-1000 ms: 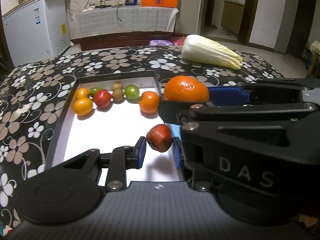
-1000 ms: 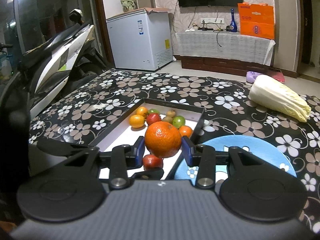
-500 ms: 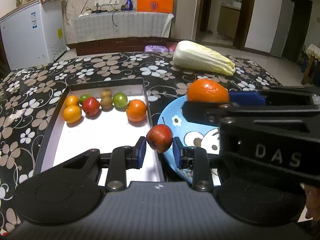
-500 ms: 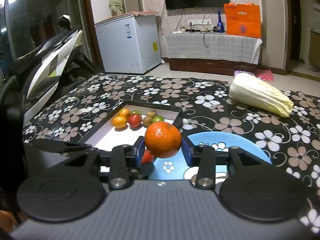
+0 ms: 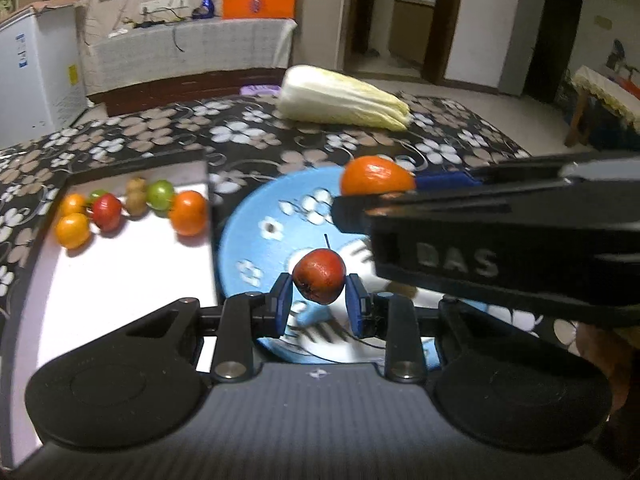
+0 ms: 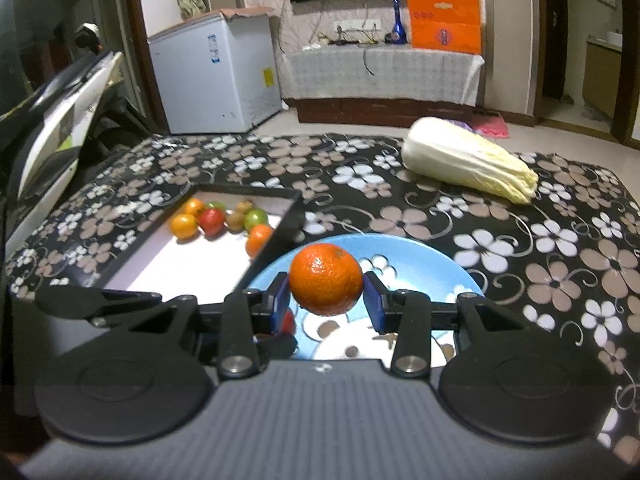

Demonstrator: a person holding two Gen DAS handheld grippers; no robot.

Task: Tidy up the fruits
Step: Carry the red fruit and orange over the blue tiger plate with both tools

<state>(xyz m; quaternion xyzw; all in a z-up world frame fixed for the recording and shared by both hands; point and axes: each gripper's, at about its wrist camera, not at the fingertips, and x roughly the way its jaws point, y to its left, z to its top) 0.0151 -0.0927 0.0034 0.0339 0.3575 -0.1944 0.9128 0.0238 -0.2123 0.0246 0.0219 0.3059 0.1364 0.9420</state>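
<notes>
My left gripper (image 5: 319,304) is shut on a small red fruit (image 5: 319,276) and holds it above the blue flowered plate (image 5: 256,236). My right gripper (image 6: 326,300) is shut on a large orange (image 6: 325,278), also above the blue plate (image 6: 424,264). In the left wrist view the right gripper's body crosses from the right with the orange (image 5: 374,180) at its tip. A black-rimmed white tray (image 5: 116,276) to the left holds several small fruits: orange, red, green and brown ones (image 5: 132,204). The tray also shows in the right wrist view (image 6: 188,260).
A napa cabbage (image 6: 468,160) lies on the flowered tablecloth (image 6: 560,264) behind the plate, also in the left wrist view (image 5: 340,98). A white freezer (image 6: 212,76) and a scooter (image 6: 52,120) stand beyond the table's left side.
Both grippers have moved right from over the tray to over the blue plate, each still holding its fruit.
</notes>
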